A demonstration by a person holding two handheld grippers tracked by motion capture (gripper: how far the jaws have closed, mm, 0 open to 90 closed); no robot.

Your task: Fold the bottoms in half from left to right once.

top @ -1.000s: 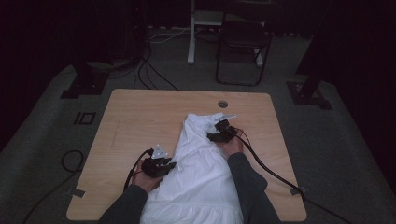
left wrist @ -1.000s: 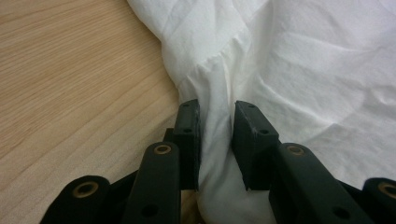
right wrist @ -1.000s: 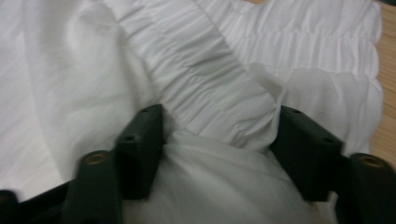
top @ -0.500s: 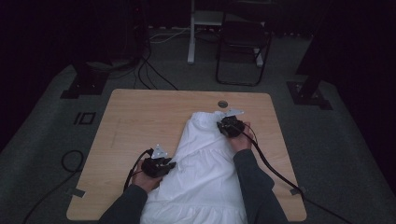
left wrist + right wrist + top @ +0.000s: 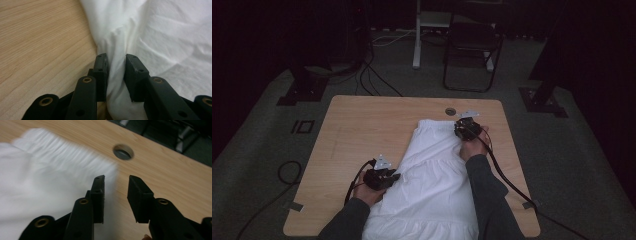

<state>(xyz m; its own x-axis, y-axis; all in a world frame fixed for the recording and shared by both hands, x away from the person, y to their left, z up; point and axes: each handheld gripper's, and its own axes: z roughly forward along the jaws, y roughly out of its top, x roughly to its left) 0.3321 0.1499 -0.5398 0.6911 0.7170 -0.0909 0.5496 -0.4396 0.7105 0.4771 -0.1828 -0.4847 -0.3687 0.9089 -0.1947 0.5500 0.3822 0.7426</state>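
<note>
White garment [image 5: 432,185] is spread on the wooden table [image 5: 362,130]. Its left edge is pinched by the left gripper [image 5: 116,67]. Right gripper [image 5: 116,183], jaws apart and empty, is held at the far corner near the cable hole [image 5: 123,151]. Next, probably: corner to be grasped for straightening or folding.

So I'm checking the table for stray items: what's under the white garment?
The white garment lies flat on the wooden table. Bare wood shows around it; whatever lies beneath the cloth is covered.
</note>
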